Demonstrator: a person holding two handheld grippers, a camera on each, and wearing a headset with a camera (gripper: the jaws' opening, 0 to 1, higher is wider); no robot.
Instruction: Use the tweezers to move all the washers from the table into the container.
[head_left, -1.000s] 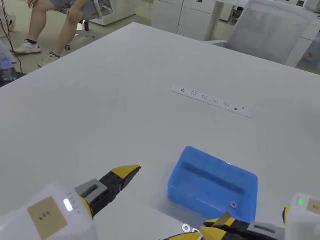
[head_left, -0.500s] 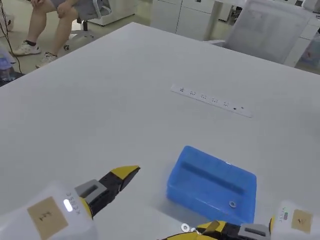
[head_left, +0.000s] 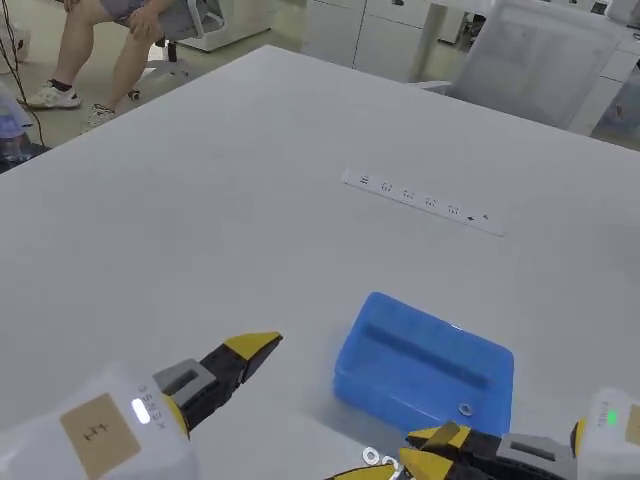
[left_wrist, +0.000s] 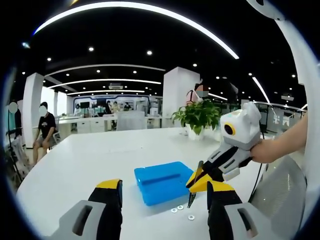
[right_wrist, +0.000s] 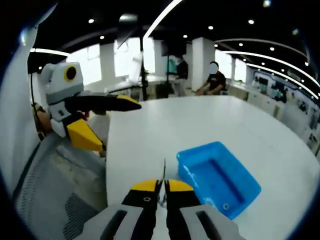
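Note:
The blue container (head_left: 425, 365) sits near the table's front edge, with one washer (head_left: 465, 408) inside it. More washers (head_left: 372, 457) lie on the table just in front of it. My right gripper (head_left: 420, 450) hovers over those washers, shut on thin tweezers (right_wrist: 164, 172) whose tip (left_wrist: 191, 197) points down at the loose washers (left_wrist: 180, 208). Left of the container my left gripper (head_left: 250, 350) is open and holds nothing. In its own view the jaws of the left gripper (left_wrist: 165, 187) stand wide apart around the container (left_wrist: 162, 182). The right gripper's own view also holds the container (right_wrist: 217, 177).
A white power strip (head_left: 420, 203) lies further back on the grey table (head_left: 200, 200). A person sits on a chair (head_left: 120, 30) beyond the far left corner. A grey chair (head_left: 540, 60) stands behind the table's far edge.
The right gripper slid slightly left, then came back to about where it was, over the loose washers. The left gripper has stayed in place.

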